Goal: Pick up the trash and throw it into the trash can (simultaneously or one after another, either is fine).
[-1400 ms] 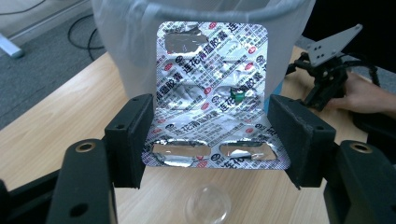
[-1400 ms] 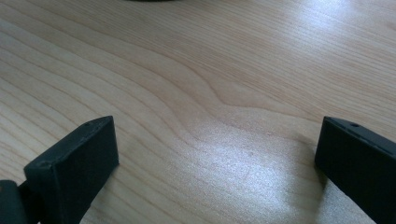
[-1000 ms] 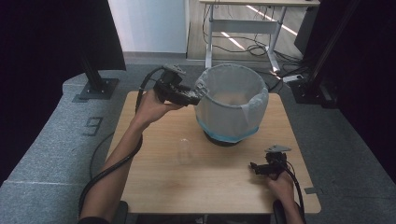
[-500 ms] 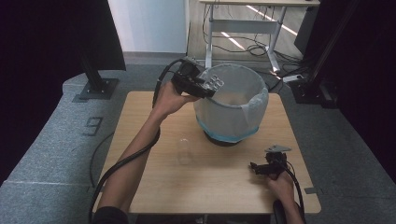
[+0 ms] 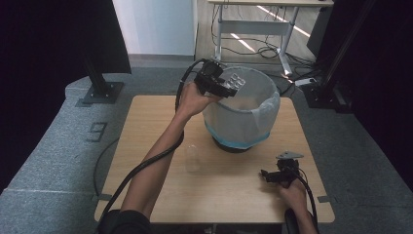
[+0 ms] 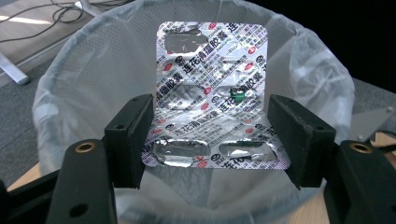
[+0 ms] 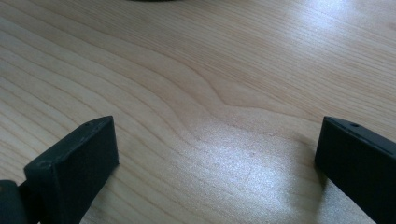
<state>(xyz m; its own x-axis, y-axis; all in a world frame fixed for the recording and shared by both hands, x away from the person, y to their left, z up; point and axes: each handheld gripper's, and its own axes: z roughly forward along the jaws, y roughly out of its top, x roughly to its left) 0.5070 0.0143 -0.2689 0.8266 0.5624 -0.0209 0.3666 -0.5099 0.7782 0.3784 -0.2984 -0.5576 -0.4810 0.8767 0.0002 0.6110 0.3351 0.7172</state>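
Blister pack (image 6: 212,95) clamped by its side edges in left gripper (image 6: 210,135), upright over the lined bin's (image 5: 241,122) open mouth, inside the rim. Right gripper (image 5: 272,176) rests low on bare table (image 5: 156,122), jaws wide, holding nothing, well apart from bin.

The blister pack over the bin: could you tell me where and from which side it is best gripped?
Judging by the left gripper view, grip the blister pack by its two side edges near the lower end, coming from below along its flat face. It is a thin, flat sheet, so the left gripper clamps it edge to edge, leaving most of it free above the lined bin.
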